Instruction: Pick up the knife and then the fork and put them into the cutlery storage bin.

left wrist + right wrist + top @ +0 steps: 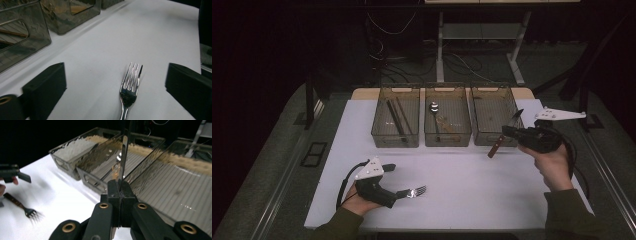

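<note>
A metal fork (417,190) lies on the white table (472,195), tines pointing right. My left gripper (396,181) sits low over its handle end. In the left gripper view the fork (129,86) lies between the wide-open jaws, nearer the right one, and neither pad touches it. My right gripper (511,132) is raised in front of the right bin (493,95) and is shut on a knife (495,149). The knife's wooden handle hangs down to the left and its blade points up. In the right gripper view the blade (124,155) rises from my right gripper (121,188).
Three clear bins stand in a row at the back: the left bin (379,117) holds dark chopsticks, the middle bin (428,117) a spoon and a wooden utensil. From the right gripper view the fork (30,212) and left gripper (15,173) lie far left.
</note>
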{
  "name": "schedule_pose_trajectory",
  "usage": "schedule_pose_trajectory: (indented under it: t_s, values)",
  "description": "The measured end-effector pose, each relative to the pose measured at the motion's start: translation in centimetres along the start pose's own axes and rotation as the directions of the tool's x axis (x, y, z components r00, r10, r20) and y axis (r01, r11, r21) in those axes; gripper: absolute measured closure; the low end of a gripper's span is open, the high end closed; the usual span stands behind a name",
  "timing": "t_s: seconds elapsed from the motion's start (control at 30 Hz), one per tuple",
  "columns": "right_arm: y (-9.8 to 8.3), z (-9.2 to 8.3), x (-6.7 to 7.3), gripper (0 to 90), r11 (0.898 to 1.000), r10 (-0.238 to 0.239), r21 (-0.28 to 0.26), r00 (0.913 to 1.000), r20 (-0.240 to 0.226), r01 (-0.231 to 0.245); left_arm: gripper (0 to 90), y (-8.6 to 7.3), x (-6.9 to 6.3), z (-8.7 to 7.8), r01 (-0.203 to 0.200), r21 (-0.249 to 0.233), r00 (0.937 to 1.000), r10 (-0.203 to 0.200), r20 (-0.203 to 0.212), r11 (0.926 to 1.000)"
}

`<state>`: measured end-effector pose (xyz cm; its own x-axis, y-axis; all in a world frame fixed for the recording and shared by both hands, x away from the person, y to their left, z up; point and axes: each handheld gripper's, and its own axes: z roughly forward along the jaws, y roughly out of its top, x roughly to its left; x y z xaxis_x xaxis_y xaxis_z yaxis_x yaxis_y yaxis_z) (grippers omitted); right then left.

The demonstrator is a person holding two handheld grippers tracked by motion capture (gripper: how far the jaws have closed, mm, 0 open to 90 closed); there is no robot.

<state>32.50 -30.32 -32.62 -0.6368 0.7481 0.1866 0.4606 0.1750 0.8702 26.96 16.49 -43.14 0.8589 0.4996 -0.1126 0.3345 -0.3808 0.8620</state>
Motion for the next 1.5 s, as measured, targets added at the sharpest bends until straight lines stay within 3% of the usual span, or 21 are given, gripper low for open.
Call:
schedule_pose_trajectory:
  t_s: [0.43,0.53,0.8,0.97,1.1,1.33,1.4,1.5]
  values:
    - [5.4,-1.3,-3.0,89.6,1.0,-0.017,-0.012,0.9926,0.121,0.018,0.0,0.0,0.0,0.0,0.013,0.007,0.9999,-0.013,-0.009,0.9999]
    - [6.1,-0.9,-3.9,89.6,1.0,-0.028,0.003,0.9875,0.155,0.028,0.0,0.0,0.0,0.0,0.009,0.011,0.9999,-0.009,-0.008,0.9999]
    - [6.6,1.0,-6.6,89.6,0.996,-0.017,0.088,0.9708,0.239,-0.004,0.0,0.0,-0.1,0.1,0.011,0.004,0.9999,-0.011,0.001,0.9999]
    - [6.0,2.6,-7.8,89.6,0.983,-0.033,0.181,0.9589,0.282,-0.019,0.0,0.0,-0.1,0.1,0.009,0.006,1.0,-0.009,0.001,0.9999]
    - [5.4,3.8,-8.4,89.6,0.97,-0.045,0.243,0.9563,0.289,-0.027,0.0,0.0,-0.1,0.1,0.007,0.014,1.0,-0.007,0.002,0.9999]
    - [4.3,6.2,-9.2,89.6,0.919,-0.066,0.39,0.9542,0.292,-0.056,0.0,0.0,-0.2,0.1,0.003,0.02,1.0,-0.003,0.006,0.9998]
    - [4.1,6.7,-9.4,89.6,0.91,-0.059,0.408,0.9552,0.29,-0.068,0.0,0.0,-0.2,0.1,0.002,0.02,1.0,-0.002,0.007,0.9998]
    - [3.9,7.3,-9.8,89.5,0.916,-0.051,0.395,0.9557,0.29,-0.071,0.0,0.0,-0.2,0.2,0.0,0.021,0.9999,0.0,0.01,0.9998]
